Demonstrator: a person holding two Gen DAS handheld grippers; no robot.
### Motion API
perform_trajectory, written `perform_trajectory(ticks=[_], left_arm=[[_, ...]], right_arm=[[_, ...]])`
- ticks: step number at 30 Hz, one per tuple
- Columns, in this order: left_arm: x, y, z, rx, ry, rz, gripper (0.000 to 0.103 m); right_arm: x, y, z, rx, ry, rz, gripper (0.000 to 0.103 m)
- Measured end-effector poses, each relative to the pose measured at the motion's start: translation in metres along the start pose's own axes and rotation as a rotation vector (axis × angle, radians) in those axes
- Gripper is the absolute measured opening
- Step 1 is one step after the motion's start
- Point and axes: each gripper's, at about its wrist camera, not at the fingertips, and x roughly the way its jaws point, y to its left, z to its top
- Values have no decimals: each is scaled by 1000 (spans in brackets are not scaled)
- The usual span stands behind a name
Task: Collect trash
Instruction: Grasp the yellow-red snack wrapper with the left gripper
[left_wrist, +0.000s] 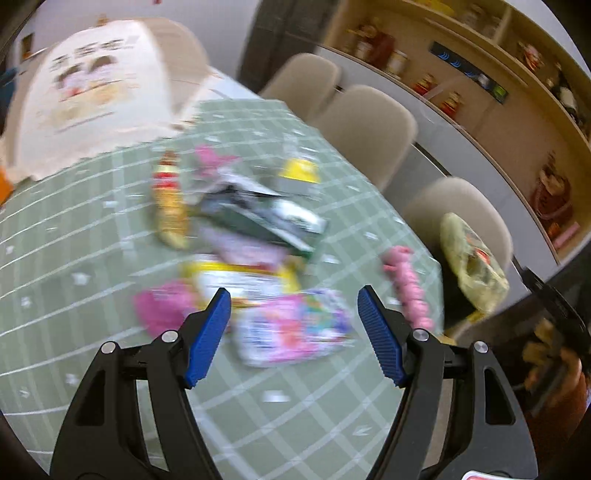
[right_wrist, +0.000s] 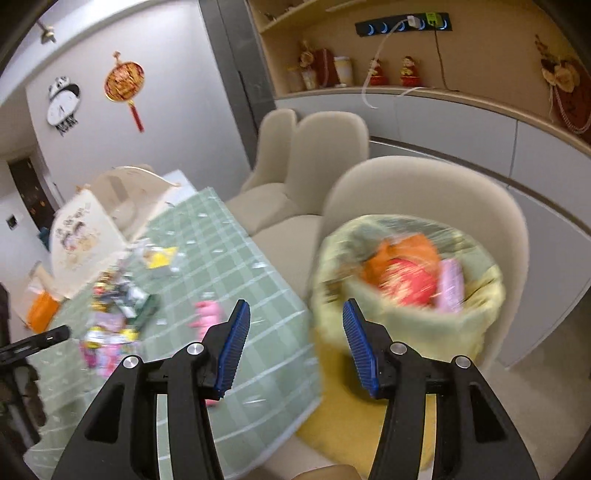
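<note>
Both grippers tilted downward, fingers spread, nothing held

The left gripper (left_wrist: 293, 336) points down and forward with its blue-padded fingers (left_wrist: 208, 336) standing wide apart and nothing between them; the right gripper (right_wrist: 295, 347) is likewise angled downward, its ribbed blue fingers (right_wrist: 233, 349) parted and empty; each shows black arms with silver pivot pins behind the pads; in the right wrist view, part of the left gripper's black body shows at the left edge.

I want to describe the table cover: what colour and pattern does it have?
The tablecloth is pale green with a white check grid, clearest in the left wrist view.
</note>
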Motion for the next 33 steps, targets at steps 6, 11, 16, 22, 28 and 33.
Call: perform_trajectory(ticks=[6,11,16,22,28,33], left_arm=[[-19,71,-1,-28,-28,28,68],[-26,107,-8,7,-15,-1,68],[-16,118,0,70,-22,-80,68],[27,120,48,19,-46,-87,68],[95,117,90,-8,57,-17,62],[129,134,104,-73,136,-35,29]], right_arm=[[-5,66,-34,-64,33,-18,50],[2,115,-56,-97,87,-14,50],[13,146,-69,-140,110,-1,50],[33,181,-80,-210,122,-35,50],[54,199,-90,-231,175,-70,50],[64,216,-101,-229,238,-109,50]])
